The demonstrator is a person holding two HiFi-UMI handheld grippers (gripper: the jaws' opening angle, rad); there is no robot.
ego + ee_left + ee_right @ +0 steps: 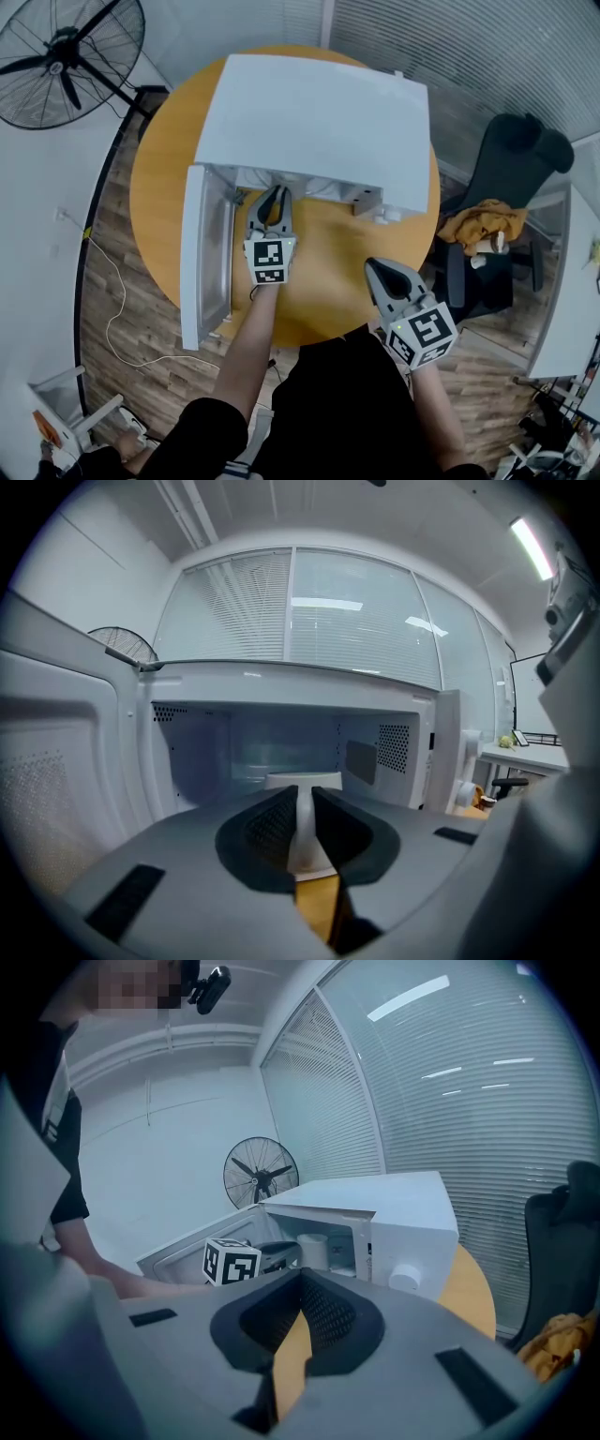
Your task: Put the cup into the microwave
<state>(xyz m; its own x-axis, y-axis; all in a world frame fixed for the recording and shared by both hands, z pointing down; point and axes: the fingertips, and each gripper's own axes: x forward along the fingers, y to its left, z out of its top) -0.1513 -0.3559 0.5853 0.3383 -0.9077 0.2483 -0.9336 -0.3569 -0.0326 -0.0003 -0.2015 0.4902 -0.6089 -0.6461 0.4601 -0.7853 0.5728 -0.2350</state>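
A white microwave [319, 112] stands on a round orange table [328, 272], its door [199, 253] swung open to the left. My left gripper [273, 199] is at the oven's mouth. In the left gripper view it is shut on the thin handle of a white cup [303, 782], which sits just ahead of the jaws in front of the empty cavity [281, 747]. The right gripper view shows the cup [312, 1250] upright inside the opening. My right gripper [378, 271] hangs shut and empty over the table's near edge, apart from the oven.
A standing fan [66, 56] is on the floor at the far left, and a white cable [117, 300] trails beside the table. A black chair [511, 178] with a yellow cloth [483, 223] stands to the right. The microwave's knob [405, 1279] faces my right gripper.
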